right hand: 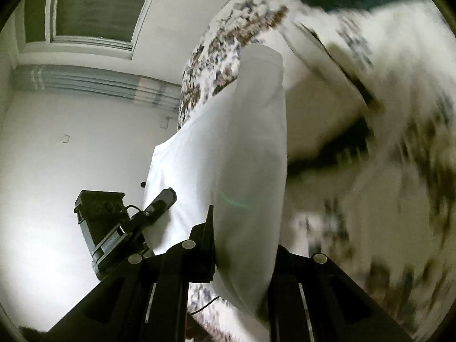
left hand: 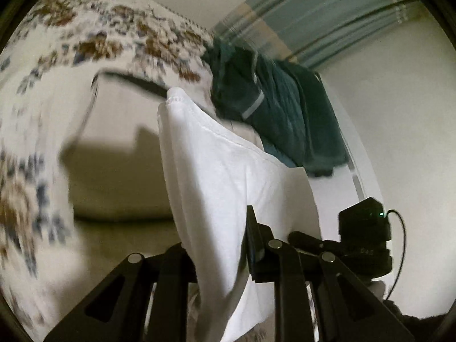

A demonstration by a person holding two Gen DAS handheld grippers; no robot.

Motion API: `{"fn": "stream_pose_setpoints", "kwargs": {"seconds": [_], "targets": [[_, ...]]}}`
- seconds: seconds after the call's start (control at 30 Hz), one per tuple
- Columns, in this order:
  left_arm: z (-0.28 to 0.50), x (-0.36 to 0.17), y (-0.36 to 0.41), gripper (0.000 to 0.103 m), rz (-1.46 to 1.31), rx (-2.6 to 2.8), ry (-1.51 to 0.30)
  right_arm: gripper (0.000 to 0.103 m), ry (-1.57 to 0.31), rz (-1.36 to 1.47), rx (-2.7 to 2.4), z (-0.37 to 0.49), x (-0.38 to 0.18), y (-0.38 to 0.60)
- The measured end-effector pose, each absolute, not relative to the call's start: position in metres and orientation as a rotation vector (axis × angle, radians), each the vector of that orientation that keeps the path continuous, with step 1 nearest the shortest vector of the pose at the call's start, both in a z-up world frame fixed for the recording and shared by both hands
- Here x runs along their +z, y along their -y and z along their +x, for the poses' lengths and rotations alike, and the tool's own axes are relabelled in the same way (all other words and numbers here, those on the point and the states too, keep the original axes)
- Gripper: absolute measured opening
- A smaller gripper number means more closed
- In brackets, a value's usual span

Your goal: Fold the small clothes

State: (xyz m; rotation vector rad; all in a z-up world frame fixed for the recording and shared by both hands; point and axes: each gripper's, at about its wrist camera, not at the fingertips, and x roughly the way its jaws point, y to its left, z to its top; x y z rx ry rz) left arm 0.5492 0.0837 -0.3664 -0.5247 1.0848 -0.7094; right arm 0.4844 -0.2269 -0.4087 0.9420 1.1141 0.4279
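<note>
White shirt (left hand: 228, 171): held up above the floral bedspread (left hand: 85, 37), stretched between both claws. Left claw (left hand: 219, 245): closed on one edge of the cloth. Right claw (right hand: 242, 245): closed on the other edge. Dark teal garment (left hand: 279, 108): heaped on the bed behind. Beige pillow (left hand: 119, 131): lying on the bedspread.

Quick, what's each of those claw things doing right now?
Left gripper: closed on the white garment.
Right gripper: closed on the same white garment.

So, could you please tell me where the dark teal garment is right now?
In the left wrist view, the dark teal garment lies upper right on the floral bedding, behind the lifted white garment.
</note>
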Motion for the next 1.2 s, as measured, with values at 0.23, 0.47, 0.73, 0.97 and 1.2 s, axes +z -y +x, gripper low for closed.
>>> {"fn": "stream_pose_setpoints", "kwargs": {"seconds": [0.23,0.47,0.73,0.97,1.2], "targets": [[0.643,-0.398,-0.074,0.015,-0.501,-0.63,-1.137,0.013,-1.204,0.854,0.395,0.605,-0.43,0.222],[0.659,-0.426,-0.072,0.024,-0.44,-0.574,-1.266,0.015,-1.319,0.733,0.334,0.633,-0.454,0.214],[0.637,-0.393,-0.075,0.043,-0.218,-0.326,-1.204,0.058,-1.352,0.454,0.084,0.618,-0.428,0.208],[0.59,-0.359,-0.069,0.099,-0.046,-0.173,-1.057,0.102,-1.331,0.25,-0.132,0.558,-0.391,0.199],[0.53,-0.317,-0.059,0.103,0.045,-0.13,-1.019,0.102,-1.224,0.088,-0.285,0.494,-0.331,0.19]]}}
